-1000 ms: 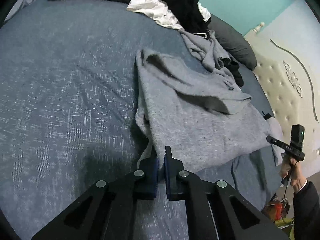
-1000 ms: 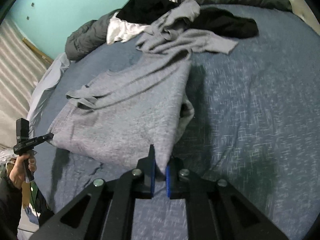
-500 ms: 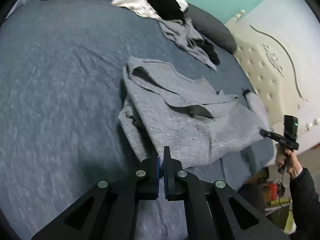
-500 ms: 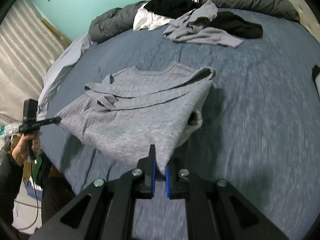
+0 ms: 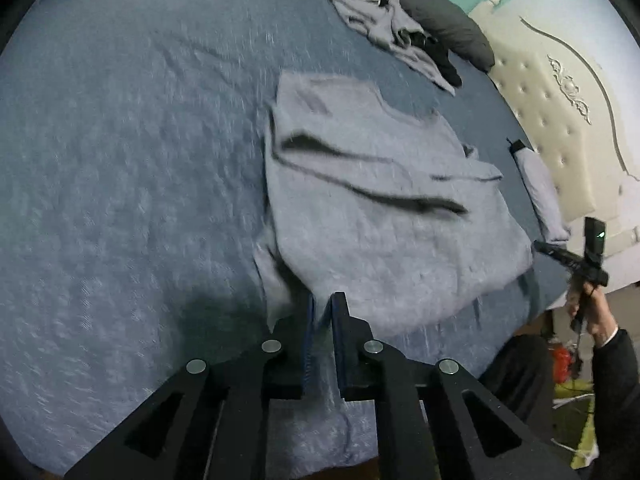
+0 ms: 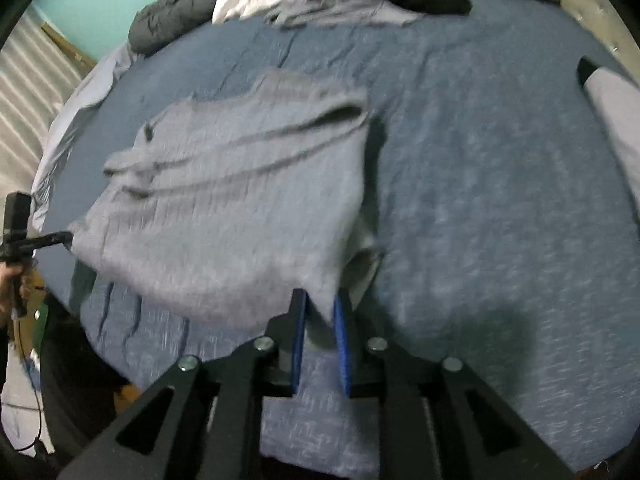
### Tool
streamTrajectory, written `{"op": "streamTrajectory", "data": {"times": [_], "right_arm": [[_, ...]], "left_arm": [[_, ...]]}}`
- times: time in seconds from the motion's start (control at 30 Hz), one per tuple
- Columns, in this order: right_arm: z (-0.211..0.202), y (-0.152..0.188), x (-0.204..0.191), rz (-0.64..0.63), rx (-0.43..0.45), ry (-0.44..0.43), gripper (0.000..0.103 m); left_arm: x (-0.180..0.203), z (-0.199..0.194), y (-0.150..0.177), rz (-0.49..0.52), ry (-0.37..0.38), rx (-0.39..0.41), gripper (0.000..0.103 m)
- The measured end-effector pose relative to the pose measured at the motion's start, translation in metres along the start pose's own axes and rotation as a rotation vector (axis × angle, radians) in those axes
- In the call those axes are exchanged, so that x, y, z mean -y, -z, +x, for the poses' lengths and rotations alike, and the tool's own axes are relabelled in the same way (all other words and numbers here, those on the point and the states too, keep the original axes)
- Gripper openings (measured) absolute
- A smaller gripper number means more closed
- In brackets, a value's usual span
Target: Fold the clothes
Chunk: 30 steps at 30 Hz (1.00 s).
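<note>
- So the grey sweater (image 5: 384, 216) has come a good way toward the near edge of the bed (image 5: 120, 160) compared with a second ago. It was right up against the heap of unfolded clothes (image 5: 384, 12) at the far side, and now there's a clear strip of blue cover between them.
- Both hem corners are at the grippers. The left gripper (image 5: 320, 312) has just been opening, and a bit of gap shows with the corner of cloth sitting between the pads.
- Same story on the right gripper (image 6: 320, 312): its jaws have just been opening too, blue pads plainly apart, and the sweater corner droops down between them rather than being pinched.
- My read: the drag-and-spread bit is done and they're letting go. The sweater lies mostly flat, with some folds across the chest and a bunched edge near the left gripper, so smoothing or the first fold likely comes next.
</note>
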State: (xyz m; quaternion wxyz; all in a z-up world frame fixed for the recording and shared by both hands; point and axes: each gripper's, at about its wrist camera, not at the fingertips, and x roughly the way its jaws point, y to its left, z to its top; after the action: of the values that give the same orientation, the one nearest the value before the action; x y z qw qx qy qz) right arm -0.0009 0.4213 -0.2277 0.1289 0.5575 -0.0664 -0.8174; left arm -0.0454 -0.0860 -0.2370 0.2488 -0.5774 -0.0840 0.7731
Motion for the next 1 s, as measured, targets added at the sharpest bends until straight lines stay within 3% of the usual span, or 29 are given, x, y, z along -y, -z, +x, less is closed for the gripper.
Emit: {"op": "streamTrajectory", "data": {"times": [0.1, 0.17, 0.3, 0.5, 0.77, 0.8, 0.87, 0.9, 1.0], "right_arm": [[-0.009, -0.019, 0.004, 0.017, 0.075, -0.006, 0.03], [-0.001, -0.035, 0.0, 0.014, 0.07, -0.012, 0.03], [0.024, -0.058, -0.004, -0.019, 0.038, 0.013, 0.03], [0.055, -0.084, 0.016, 0.068, 0.031, 0.023, 0.03], [0.078, -0.111, 0.029, 0.081, 0.039, 0.031, 0.03], [0.078, -0.112, 0.028, 0.076, 0.045, 0.032, 0.029], [0.079, -0.116, 0.027, 0.066, 0.055, 0.031, 0.013], [0.079, -0.117, 0.026, 0.062, 0.059, 0.032, 0.007], [0.076, -0.124, 0.029, 0.072, 0.073, 0.025, 0.003]], "left_arm": [[0.007, 0.005, -0.017, 0.023, -0.023, 0.026, 0.023], [0.008, 0.016, -0.037, 0.045, -0.042, 0.044, 0.025], [-0.004, 0.033, -0.062, 0.027, -0.045, 0.051, 0.025], [-0.016, 0.059, -0.093, 0.024, -0.087, 0.06, 0.025], [-0.027, 0.073, -0.112, 0.036, -0.081, 0.061, 0.024], [-0.026, 0.073, -0.114, 0.041, -0.079, 0.063, 0.018], [-0.023, 0.073, -0.118, 0.059, -0.077, 0.07, 0.006], [-0.022, 0.071, -0.12, 0.064, -0.076, 0.077, 0.006], [-0.022, 0.065, -0.13, 0.057, -0.055, 0.097, 0.004]]}}
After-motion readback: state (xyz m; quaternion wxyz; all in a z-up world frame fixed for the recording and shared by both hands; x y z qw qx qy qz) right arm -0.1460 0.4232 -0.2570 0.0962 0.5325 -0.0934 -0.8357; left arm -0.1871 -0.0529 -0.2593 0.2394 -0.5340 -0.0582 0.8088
